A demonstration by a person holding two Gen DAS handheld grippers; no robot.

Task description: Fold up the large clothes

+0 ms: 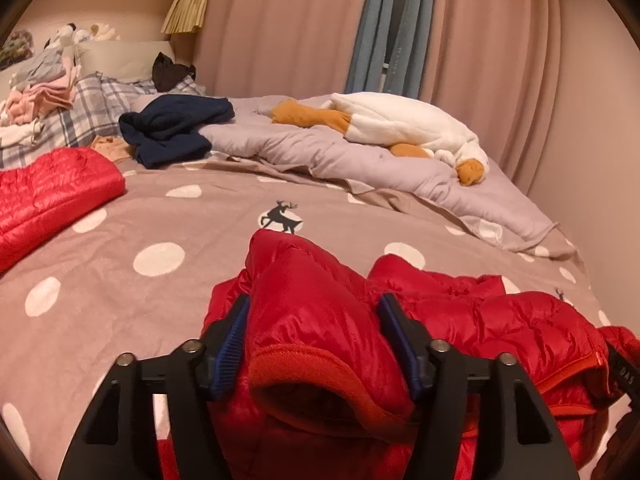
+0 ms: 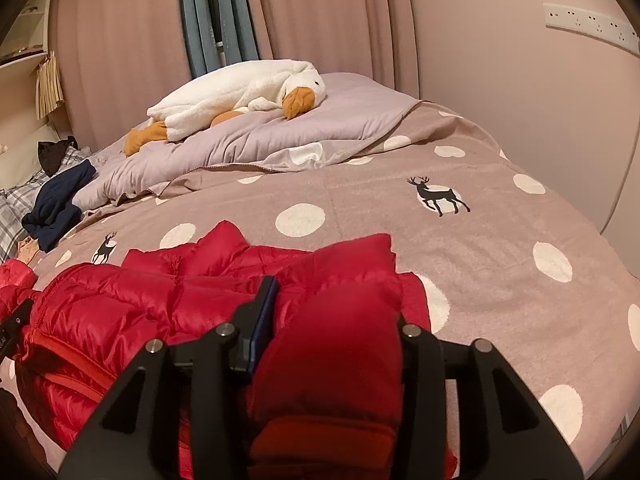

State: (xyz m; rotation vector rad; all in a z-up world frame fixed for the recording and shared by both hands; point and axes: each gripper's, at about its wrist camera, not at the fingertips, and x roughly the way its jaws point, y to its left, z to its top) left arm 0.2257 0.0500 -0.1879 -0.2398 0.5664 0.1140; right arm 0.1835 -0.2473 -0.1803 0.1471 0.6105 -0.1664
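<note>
Evidently both claws were pinching sleeves of the red down jacket (image 1: 500, 320), which lay on the polka-dot bed cover (image 1: 140, 300) below the plush goose (image 2: 240, 92). The left claw (image 1: 314, 340) clamped a cuff, the right claw (image 2: 332, 344) the other sleeve. The jacket's body stretched sideways between them, equally near to each. The right claw's outer finger was buried in fabric, and the jacket's hem was cut off below.
</note>
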